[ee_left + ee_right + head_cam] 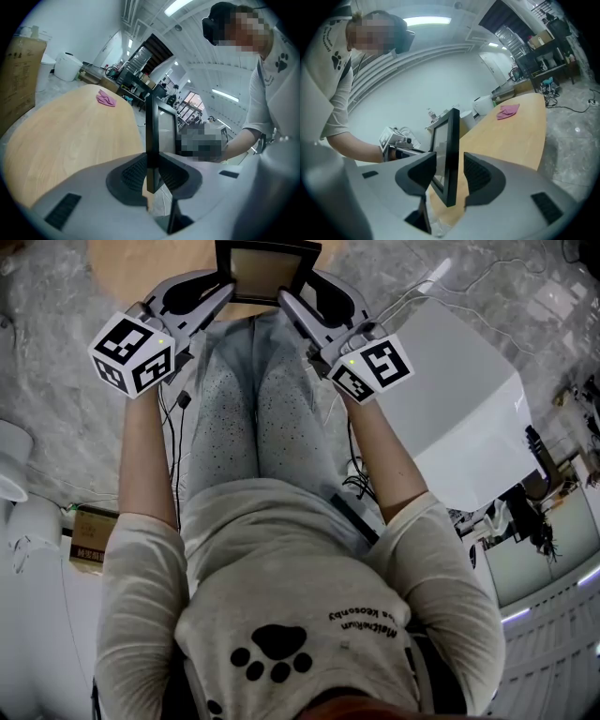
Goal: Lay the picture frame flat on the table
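Picture frame [267,266] over the wooden surface [122,268]: the jaws of our left gripper [151,172] pinch one edge, those of our right gripper [449,177] stand spread around the other.

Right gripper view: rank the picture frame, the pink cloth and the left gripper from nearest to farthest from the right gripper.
1. The picture frame, upright between the open jaws of the right gripper.
2. The left gripper, just beyond the frame at left, clamped on its far edge.
3. The pink cloth, far along the wooden table, upper right.
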